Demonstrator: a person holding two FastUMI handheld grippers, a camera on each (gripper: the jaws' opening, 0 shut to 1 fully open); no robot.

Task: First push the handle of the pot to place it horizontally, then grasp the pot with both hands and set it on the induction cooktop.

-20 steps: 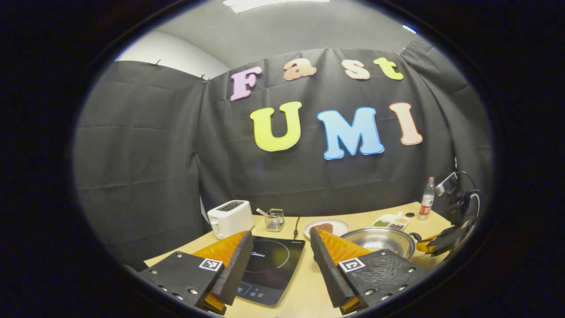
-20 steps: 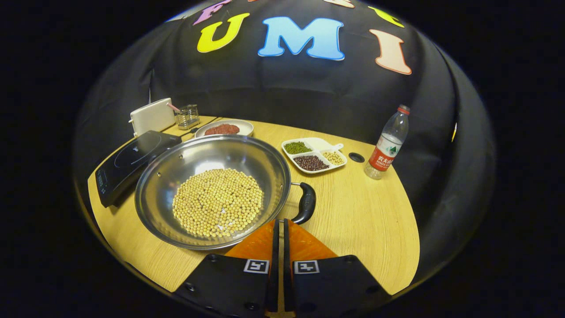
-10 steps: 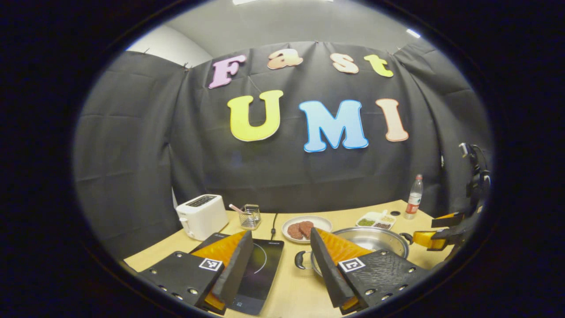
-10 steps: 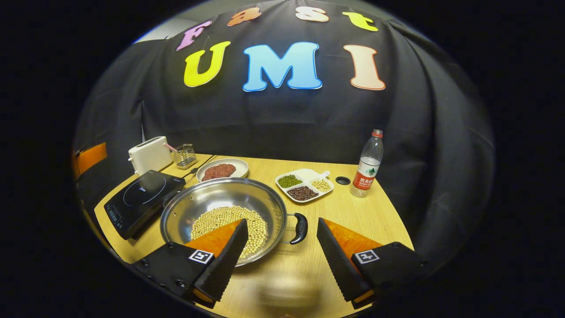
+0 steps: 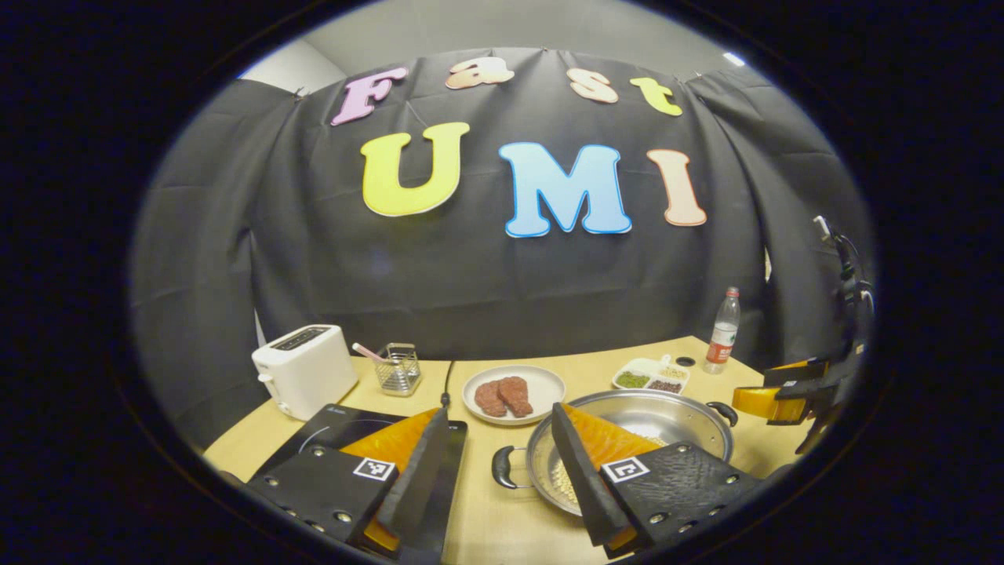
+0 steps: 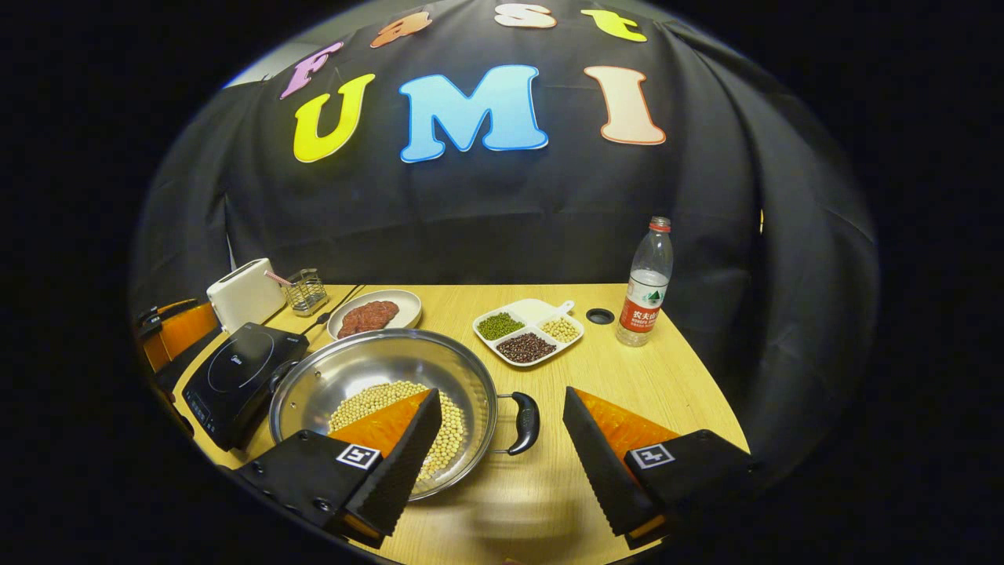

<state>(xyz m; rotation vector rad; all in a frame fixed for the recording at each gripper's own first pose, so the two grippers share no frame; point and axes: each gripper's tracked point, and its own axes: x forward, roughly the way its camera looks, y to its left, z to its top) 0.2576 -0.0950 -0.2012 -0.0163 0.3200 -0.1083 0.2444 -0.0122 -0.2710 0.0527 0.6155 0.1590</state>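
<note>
Two loop handles (image 6: 524,422) flank the steel pot (image 6: 384,392), mid-worktop beside the induction cooktop (image 6: 235,377). Bean-laden, likely heavy, rigid and slick; grip the handles. Left gripper (image 5: 494,463) and right gripper (image 6: 498,463) jaws spread, empty.

In the right gripper view, the pot (image 6: 384,392) sits low and left of centre on the table (image 6: 643,392), with beans (image 6: 408,408) in it. The induction cooktop (image 6: 235,377) lies at its left, the toaster (image 6: 243,294) behind that. The plate (image 6: 375,312) lies above the pot, the divided dish (image 6: 529,333) to the upper right, and the bottle (image 6: 645,282) stands farther right.
</note>
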